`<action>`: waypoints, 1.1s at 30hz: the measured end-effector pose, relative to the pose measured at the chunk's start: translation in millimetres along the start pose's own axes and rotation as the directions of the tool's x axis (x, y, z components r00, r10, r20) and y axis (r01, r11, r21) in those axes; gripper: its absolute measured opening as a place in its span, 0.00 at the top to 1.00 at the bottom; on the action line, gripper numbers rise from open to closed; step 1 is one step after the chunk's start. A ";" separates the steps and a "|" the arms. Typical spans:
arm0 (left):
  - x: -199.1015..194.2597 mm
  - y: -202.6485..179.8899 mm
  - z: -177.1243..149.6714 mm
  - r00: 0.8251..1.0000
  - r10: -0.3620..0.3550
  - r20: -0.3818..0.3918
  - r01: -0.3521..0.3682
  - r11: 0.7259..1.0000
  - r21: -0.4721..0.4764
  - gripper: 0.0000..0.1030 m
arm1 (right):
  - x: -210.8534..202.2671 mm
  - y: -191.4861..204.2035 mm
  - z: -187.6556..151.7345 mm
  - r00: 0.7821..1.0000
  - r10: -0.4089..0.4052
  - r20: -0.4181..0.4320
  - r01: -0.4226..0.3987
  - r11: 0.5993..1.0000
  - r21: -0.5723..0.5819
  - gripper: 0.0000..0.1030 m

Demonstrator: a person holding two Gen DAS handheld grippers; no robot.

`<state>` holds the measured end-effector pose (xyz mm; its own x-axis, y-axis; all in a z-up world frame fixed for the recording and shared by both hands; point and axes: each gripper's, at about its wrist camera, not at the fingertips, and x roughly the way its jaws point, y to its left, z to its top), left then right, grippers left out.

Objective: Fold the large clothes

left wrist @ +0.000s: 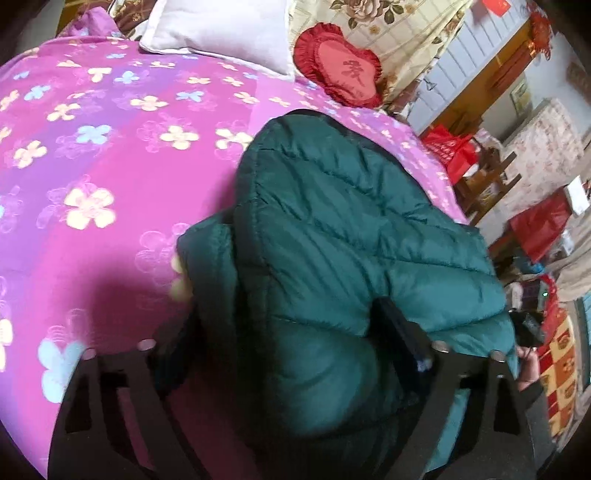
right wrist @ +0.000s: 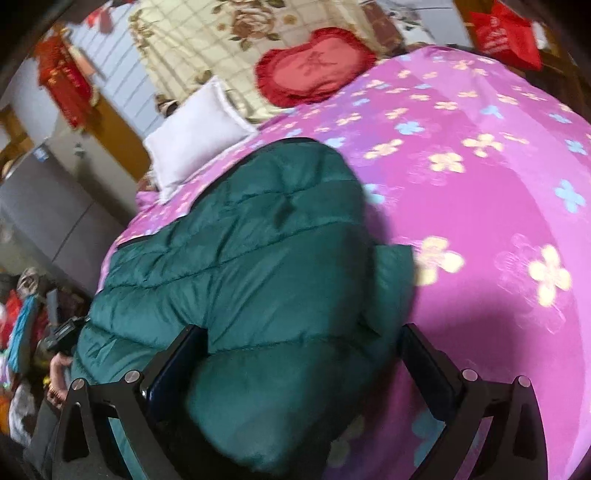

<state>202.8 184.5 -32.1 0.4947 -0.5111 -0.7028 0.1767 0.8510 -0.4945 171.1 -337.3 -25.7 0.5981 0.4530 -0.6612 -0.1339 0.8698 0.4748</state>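
A dark green quilted puffer jacket (left wrist: 332, 229) lies on a pink flowered bedspread (left wrist: 110, 155). It also shows in the right wrist view (right wrist: 240, 251). My left gripper (left wrist: 291, 343) has its fingers wide apart, with a thick bunch of the jacket between them; its left finger is partly hidden by the cloth. My right gripper (right wrist: 295, 354) also has its fingers wide apart around the jacket's near edge. Each gripper shows at the edge of the other's view, held by a hand.
A white pillow (left wrist: 221, 33) and a red heart-shaped cushion (left wrist: 340, 70) lie at the head of the bed. The bedspread (right wrist: 480, 184) stretches away beside the jacket. Red bags (left wrist: 450, 151) and clutter stand off the bed's side.
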 end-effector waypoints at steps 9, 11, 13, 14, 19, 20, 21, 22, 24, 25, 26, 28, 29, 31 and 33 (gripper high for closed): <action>-2.8 -10.3 -2.2 1.000 -0.013 0.028 0.014 1.000 -0.003 0.50 | 7.2 -5.9 10.5 0.985 0.174 -0.003 -0.174 0.984 0.027 0.06; -7.8 -19.5 -2.5 0.998 0.031 0.053 -0.032 0.999 0.018 0.58 | 9.6 -8.8 8.2 0.981 0.196 -0.008 -0.195 0.980 0.036 0.24; -11.3 -28.2 -2.8 0.994 0.077 0.078 -0.079 0.996 0.035 0.64 | 6.0 -7.6 7.6 0.977 0.213 0.015 -0.214 0.977 0.017 0.39; -13.6 -32.9 -3.3 0.991 0.098 0.093 -0.103 0.994 0.042 0.67 | 1.6 0.3 6.6 0.980 0.198 0.025 -0.197 0.980 -0.019 0.42; -19.9 -46.8 -8.0 0.972 0.178 0.155 -0.187 0.981 0.044 0.72 | -3.9 15.4 11.5 0.986 0.151 0.073 -0.146 0.987 -0.064 0.59; -21.4 -48.1 -8.8 0.968 0.188 0.166 -0.197 0.979 0.042 0.73 | -6.4 21.1 12.4 0.986 0.141 0.086 -0.135 0.988 -0.074 0.61; -22.7 -48.4 -9.8 0.965 0.195 0.175 -0.204 0.978 0.038 0.73 | -8.0 22.1 12.9 0.987 0.133 0.093 -0.126 0.989 -0.080 0.63; -24.4 -48.4 -11.1 0.963 0.199 0.183 -0.208 0.978 0.032 0.74 | -10.2 24.5 13.6 0.988 0.119 0.102 -0.111 0.991 -0.081 0.64; -27.5 -47.5 -13.0 0.960 0.202 0.194 -0.209 0.978 0.018 0.75 | -13.9 31.3 15.5 0.988 0.094 0.125 -0.084 0.993 -0.084 0.65; -29.9 -48.1 -13.9 0.959 0.200 0.201 -0.207 0.978 0.010 0.75 | -17.5 27.7 15.2 0.988 0.084 0.132 -0.073 0.994 -0.085 0.66; -34.0 -49.8 -14.1 0.956 0.199 0.214 -0.205 0.979 0.005 0.76 | -19.7 29.2 16.2 0.987 0.075 0.143 -0.064 0.995 -0.082 0.66; -41.1 -53.1 -12.9 0.954 0.191 0.230 -0.197 0.980 0.004 0.76 | -25.3 31.7 17.9 0.985 0.067 0.162 -0.054 0.995 -0.085 0.67; -46.1 -54.8 -12.6 0.953 0.182 0.242 -0.187 0.982 0.001 0.76 | -28.7 34.9 19.3 0.982 0.063 0.175 -0.049 0.995 -0.083 0.68; -52.9 -58.1 -11.0 0.951 0.174 0.257 -0.180 0.984 0.002 0.76 | -35.9 39.8 20.2 0.979 0.058 0.195 -0.041 0.995 -0.092 0.68; -58.4 -60.7 -9.9 0.949 0.167 0.267 -0.173 0.985 -0.002 0.76 | -44.7 48.7 21.3 0.975 0.052 0.216 -0.029 0.994 -0.107 0.69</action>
<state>154.7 161.5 33.9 0.7265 -0.3104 -0.6131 0.0864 0.9264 -0.3666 154.7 -319.3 39.3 0.7467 0.4446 -0.4948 -0.2352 0.8722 0.4289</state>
